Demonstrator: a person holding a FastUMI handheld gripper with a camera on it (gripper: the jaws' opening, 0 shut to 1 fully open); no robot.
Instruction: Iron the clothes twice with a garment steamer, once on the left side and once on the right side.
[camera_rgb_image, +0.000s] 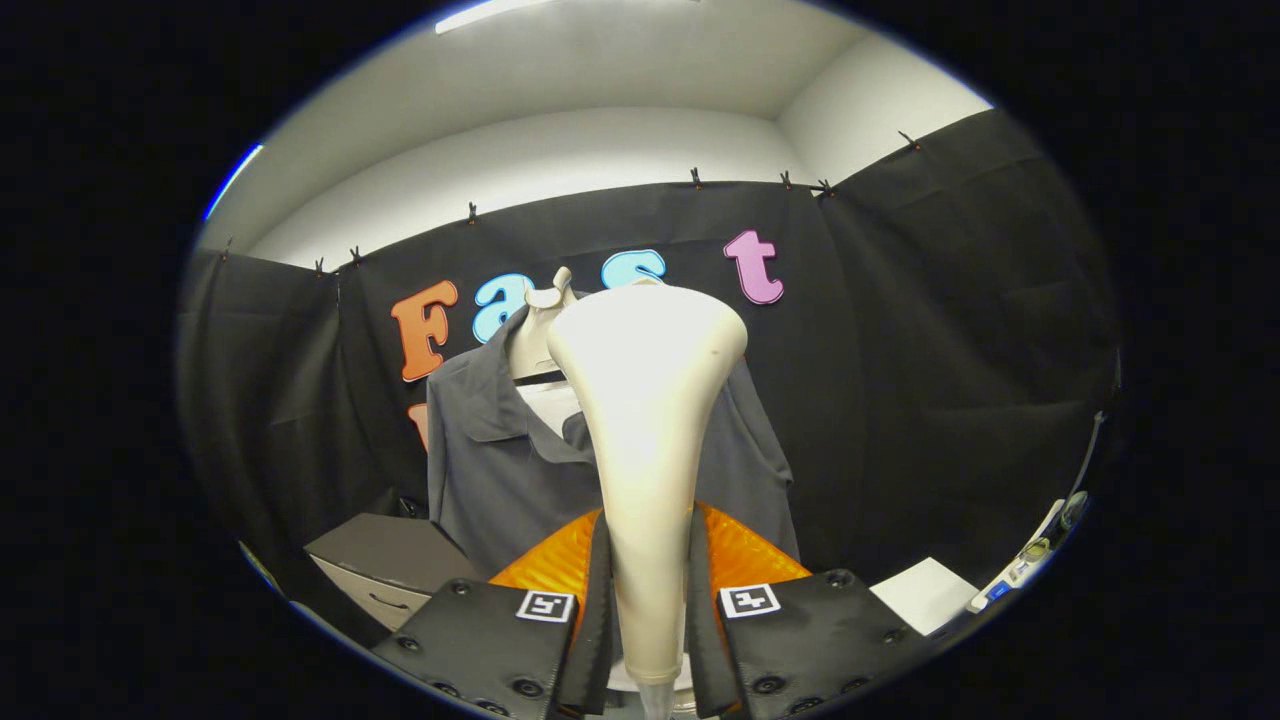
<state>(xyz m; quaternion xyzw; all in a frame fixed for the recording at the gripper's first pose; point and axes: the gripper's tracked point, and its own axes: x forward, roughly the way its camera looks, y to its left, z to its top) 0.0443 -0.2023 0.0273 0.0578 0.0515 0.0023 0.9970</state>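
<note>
While black cloth lines the booth, the claw (648, 610) seemingly clamps the steamer (645, 420) before a grey shirt (500, 470)

Supporting surface: little of it was observable; the stretch beyond the fingers was dark and could not be identified as table or floor. A low cabinet (385, 565) with a dark top and a pale front stood left of the fingers, below the shirt's hem. A flat white sheet (925, 592) lay to the right, well apart from the cabinet. A pale dress form (535, 340) carried the grey shirt (495, 470); its base was hidden. The gripper (648, 590) had both fingers pressed on the handle of the garment steamer (645, 400).
</note>
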